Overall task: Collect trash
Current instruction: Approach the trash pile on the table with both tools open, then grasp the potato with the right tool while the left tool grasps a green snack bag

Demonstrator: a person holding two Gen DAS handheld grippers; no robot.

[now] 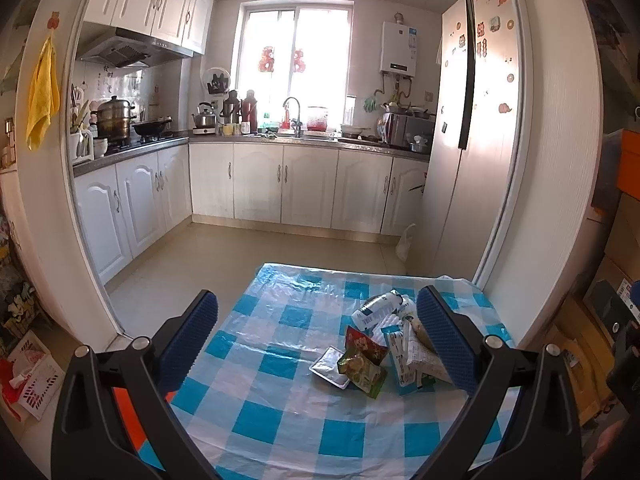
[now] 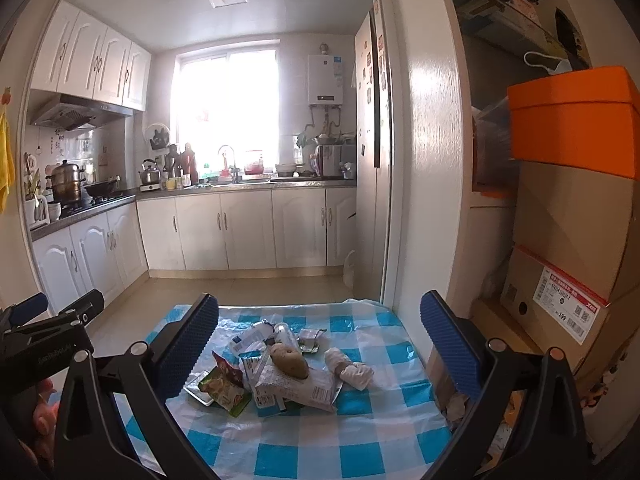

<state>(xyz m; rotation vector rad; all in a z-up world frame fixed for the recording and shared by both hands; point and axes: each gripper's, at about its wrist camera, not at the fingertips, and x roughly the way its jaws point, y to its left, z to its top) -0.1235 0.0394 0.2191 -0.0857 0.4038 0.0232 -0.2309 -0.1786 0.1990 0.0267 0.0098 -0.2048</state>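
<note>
Both grippers' fingers (image 1: 444,336) wide apart, empty.

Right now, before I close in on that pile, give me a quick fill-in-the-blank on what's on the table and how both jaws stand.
1. The trash pile lies on a tablecloth checked in white and ____.
2. The left gripper and right gripper both have jaws that stand ____.
3. The brown lumpy item rests on ____ of the pile.
4. The box at the right on the cartons is coloured ____.

Missing words: blue; open; top; orange
</note>
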